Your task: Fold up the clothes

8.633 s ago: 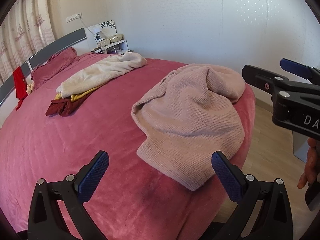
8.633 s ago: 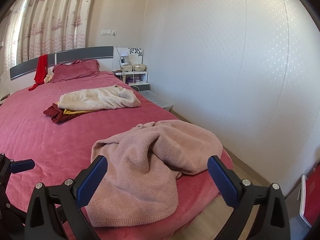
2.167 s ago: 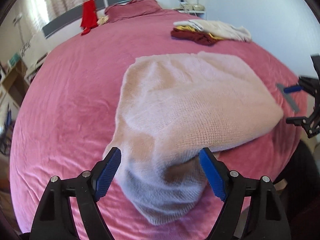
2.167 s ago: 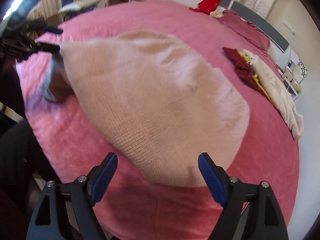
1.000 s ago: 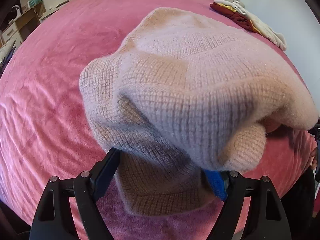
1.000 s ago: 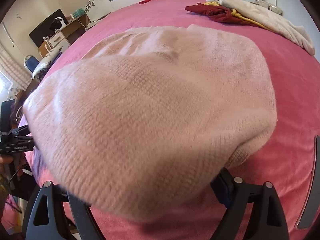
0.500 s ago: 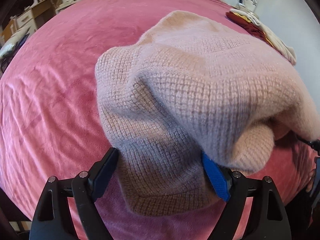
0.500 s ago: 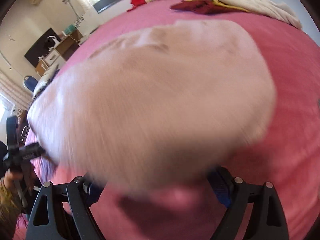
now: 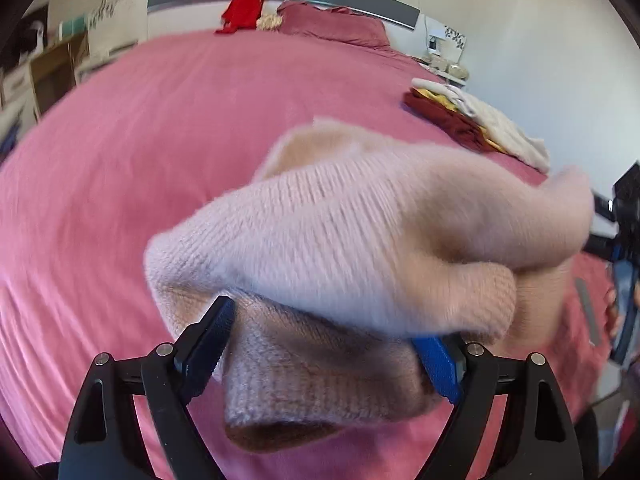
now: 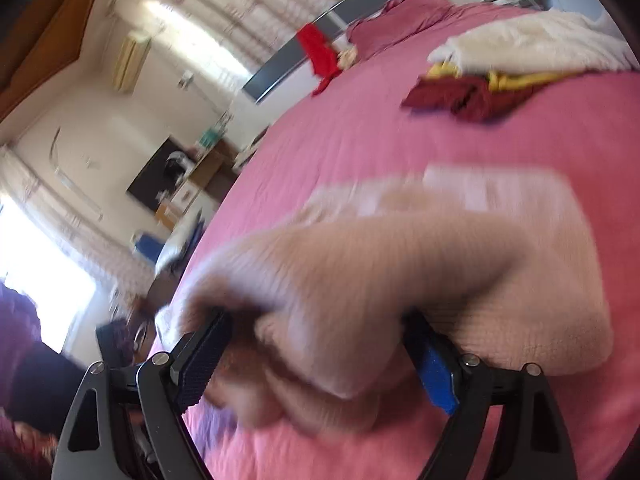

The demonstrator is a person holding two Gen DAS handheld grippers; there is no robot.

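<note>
Sweater (image 9: 360, 240), pale pink knit, bunches above the pink bed (image 9: 160, 140) in the left wrist view, a thick fold clamped between the wide-set left fingers (image 9: 212, 340). In the blurred right wrist view another bunch of it (image 10: 400, 280) fills the right gripper (image 10: 316, 364), whose fingers (image 10: 204, 360) are closing on it.

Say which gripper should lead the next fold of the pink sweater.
Probably left: the left gripper grips the pink sweater squarely, bare bed ahead; the right gripper is closing its jaws around it.
</note>
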